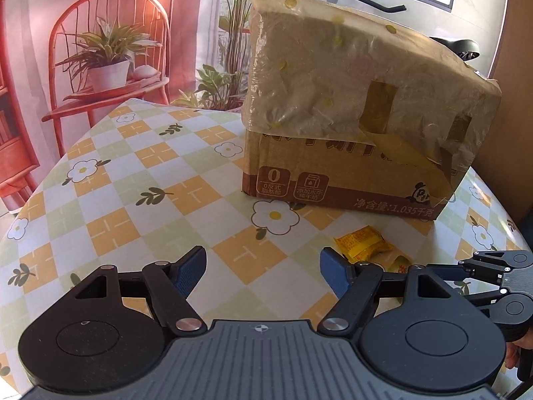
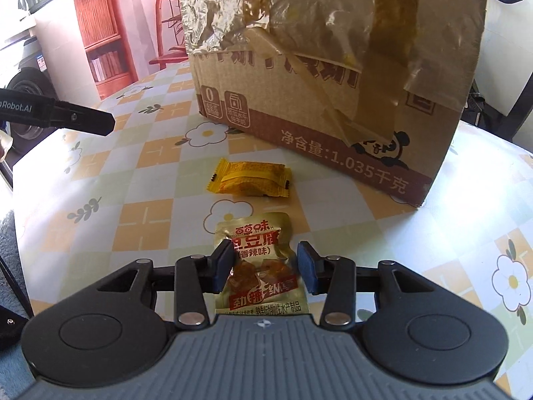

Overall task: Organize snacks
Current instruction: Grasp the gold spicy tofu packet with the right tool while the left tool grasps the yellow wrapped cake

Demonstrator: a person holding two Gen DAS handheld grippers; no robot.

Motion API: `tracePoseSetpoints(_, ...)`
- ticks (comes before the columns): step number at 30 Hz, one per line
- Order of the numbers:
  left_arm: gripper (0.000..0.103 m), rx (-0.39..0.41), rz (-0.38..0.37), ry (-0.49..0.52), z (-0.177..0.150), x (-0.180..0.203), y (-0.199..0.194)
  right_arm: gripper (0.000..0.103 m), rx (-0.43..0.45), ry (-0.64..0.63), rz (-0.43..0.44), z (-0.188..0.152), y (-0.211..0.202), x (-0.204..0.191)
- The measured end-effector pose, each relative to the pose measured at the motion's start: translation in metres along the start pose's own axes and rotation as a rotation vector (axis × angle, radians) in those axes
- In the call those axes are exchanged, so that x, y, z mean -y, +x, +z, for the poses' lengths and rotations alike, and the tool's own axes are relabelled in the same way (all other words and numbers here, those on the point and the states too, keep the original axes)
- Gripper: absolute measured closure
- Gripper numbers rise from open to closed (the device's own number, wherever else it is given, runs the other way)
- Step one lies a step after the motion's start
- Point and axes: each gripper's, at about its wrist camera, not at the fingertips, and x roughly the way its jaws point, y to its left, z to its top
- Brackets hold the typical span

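Note:
A gold snack packet with red print lies flat on the checked tablecloth. My right gripper straddles it, and its blue pads stand close beside the packet's two edges without visibly squeezing it. A small yellow snack packet lies just beyond, in front of a cardboard box. My left gripper hangs open over bare tablecloth with nothing between its fingers. The yellow packet lies to its right, before the box. The right gripper shows at that view's right edge.
The box is draped in crumpled plastic film and brown tape. A printed backdrop of a red chair and potted plant hangs behind the table. One finger of the left gripper reaches in from the left of the right wrist view.

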Motion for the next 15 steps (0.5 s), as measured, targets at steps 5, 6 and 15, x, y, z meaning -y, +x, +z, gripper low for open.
tracePoseSetpoints(5,0.026,-0.001,-0.011,0.034,0.004,0.007,0.007,0.059,0.030,0.046,-0.032,-0.001,0.000,0.011)
tracePoseSetpoints(6,0.026,0.003,-0.019,0.042,0.006,0.010,0.009,0.059,0.036,0.056,-0.034,-0.001,0.001,0.012)
tracePoseSetpoints(15,0.026,-0.012,-0.130,0.204,0.014,0.044,0.050,0.058,0.113,0.108,-0.061,-0.008,0.003,0.017)
